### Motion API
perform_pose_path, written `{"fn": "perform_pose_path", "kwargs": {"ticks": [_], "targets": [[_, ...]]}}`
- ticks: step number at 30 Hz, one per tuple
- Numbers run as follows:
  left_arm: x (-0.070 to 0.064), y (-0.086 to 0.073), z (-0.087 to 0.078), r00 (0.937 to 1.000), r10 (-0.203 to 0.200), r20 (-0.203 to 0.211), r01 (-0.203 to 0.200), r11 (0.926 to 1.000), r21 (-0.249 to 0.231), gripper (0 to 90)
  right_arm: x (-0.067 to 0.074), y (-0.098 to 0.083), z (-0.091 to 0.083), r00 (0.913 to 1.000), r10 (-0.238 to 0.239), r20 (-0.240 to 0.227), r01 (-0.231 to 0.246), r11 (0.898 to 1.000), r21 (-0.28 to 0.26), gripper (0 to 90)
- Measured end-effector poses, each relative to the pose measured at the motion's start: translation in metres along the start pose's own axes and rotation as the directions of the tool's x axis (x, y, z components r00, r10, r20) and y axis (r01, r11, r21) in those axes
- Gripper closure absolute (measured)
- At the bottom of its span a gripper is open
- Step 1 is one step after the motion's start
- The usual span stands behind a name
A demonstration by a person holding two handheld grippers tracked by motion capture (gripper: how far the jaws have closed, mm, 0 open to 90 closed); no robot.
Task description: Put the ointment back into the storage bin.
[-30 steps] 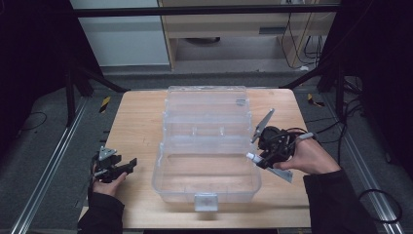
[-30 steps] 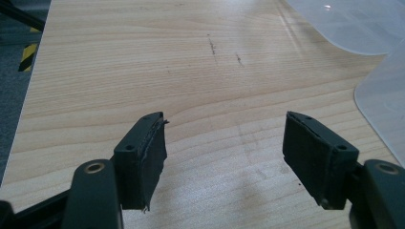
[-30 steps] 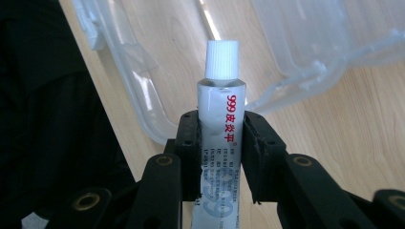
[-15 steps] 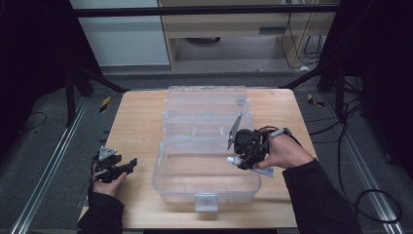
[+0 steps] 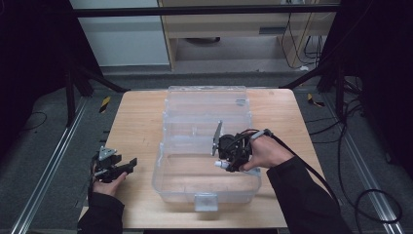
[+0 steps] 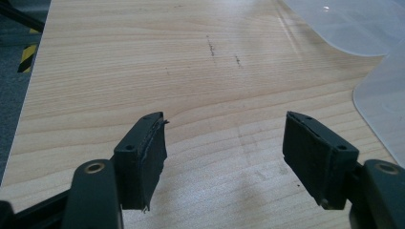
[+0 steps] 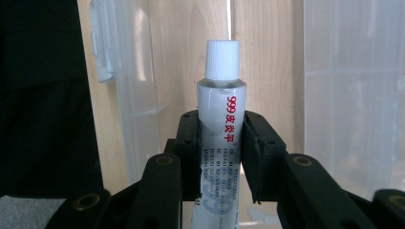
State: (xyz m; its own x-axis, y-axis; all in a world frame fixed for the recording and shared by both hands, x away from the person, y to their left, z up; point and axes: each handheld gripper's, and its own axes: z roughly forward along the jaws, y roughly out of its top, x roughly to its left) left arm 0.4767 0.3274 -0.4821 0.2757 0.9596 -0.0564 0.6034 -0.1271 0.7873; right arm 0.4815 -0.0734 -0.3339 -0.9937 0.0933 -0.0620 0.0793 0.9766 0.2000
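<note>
The right tongs (image 7: 220, 143) pinch a slim tube (image 7: 221, 133) over the clear box (image 5: 204, 195); squeezed harder, it could slip or ooze. The left tongs (image 6: 224, 152) rest wide and empty on the tabletop (image 6: 143, 57).

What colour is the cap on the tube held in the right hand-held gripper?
White, ribbed. The cap tops the tube; the right gripper view shows it best.

Count: 1 clear plastic box (image 5: 207, 161) w/ lid open, 1 white tube (image 7: 221, 138) w/ 1 white cap (image 7: 222, 59), 1 wooden bench (image 5: 139, 122). 2 grippers, 1 per hand: left gripper (image 6: 224, 157) and right gripper (image 7: 220, 152), 2 black jaws each, so 4 jaws total. 2 hands, 2 dark sleeves.
</note>
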Motion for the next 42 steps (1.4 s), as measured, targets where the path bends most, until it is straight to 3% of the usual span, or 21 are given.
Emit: {"fn": "perform_pose_path", "kwargs": {"ticks": [24,31,42], "targets": [[0.0,0.0,0.0,1.0,0.001,0.0,-0.001,1.0,0.001,31.1,-0.001,0.011,0.042,0.9954,-0.096,-0.002,0.096,0.994,0.061,69.8],[0.0,0.0,0.0,1.0,0.001,0.0,-0.001,1.0,0.001,31.1,-0.001,0.011,0.056,0.9968,-0.077,-0.022,0.079,0.992,0.095,69.8],[0.0,0.0,0.0,1.0,0.001,0.0,-0.001,1.0,0.002,31.0,0.0,0.008,0.079,0.9937,-0.106,-0.038,0.109,0.988,0.112,69.8]]}}
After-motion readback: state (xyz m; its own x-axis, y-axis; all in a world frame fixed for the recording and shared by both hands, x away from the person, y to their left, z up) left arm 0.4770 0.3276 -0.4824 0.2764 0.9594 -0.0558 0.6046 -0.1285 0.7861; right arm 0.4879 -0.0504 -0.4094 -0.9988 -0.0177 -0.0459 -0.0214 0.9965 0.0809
